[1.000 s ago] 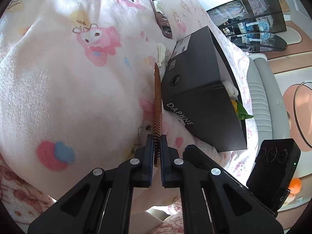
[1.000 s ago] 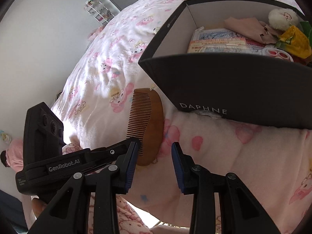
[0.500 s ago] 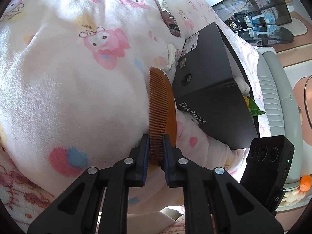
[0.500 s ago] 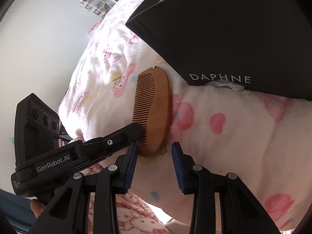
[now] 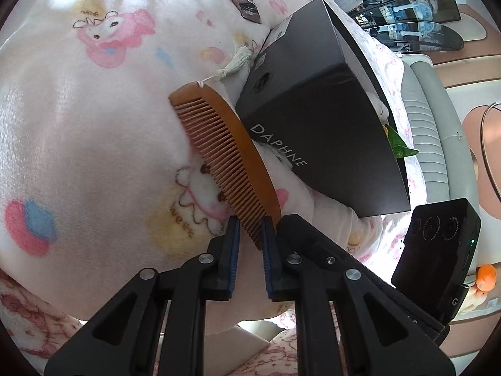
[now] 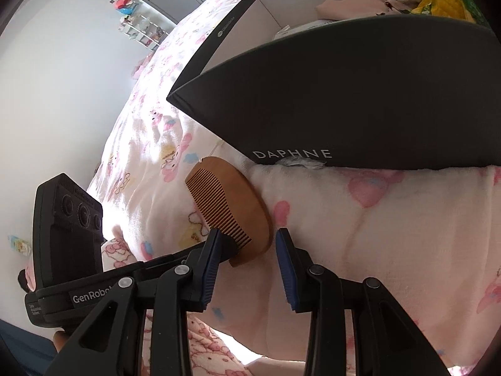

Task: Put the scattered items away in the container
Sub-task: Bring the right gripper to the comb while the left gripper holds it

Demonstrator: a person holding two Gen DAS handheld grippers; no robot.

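Surface: bed covered by pink cartoon blanket.
Room: white wall, shelves seen upper left in right view.
Writing: "DAPHNE" printed on black box; "GenRobot" on left gripper.
Comb: centre frame, beside box, clamped by left jaws.
Right gripper: jaws parted, nothing held.

The near end of the comb is hidden between the fingers. The box wall hides most contents.

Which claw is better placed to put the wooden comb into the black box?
Left. The left claw already grips the comb by its near end, beside the black box. The right claw is open and holds nothing.
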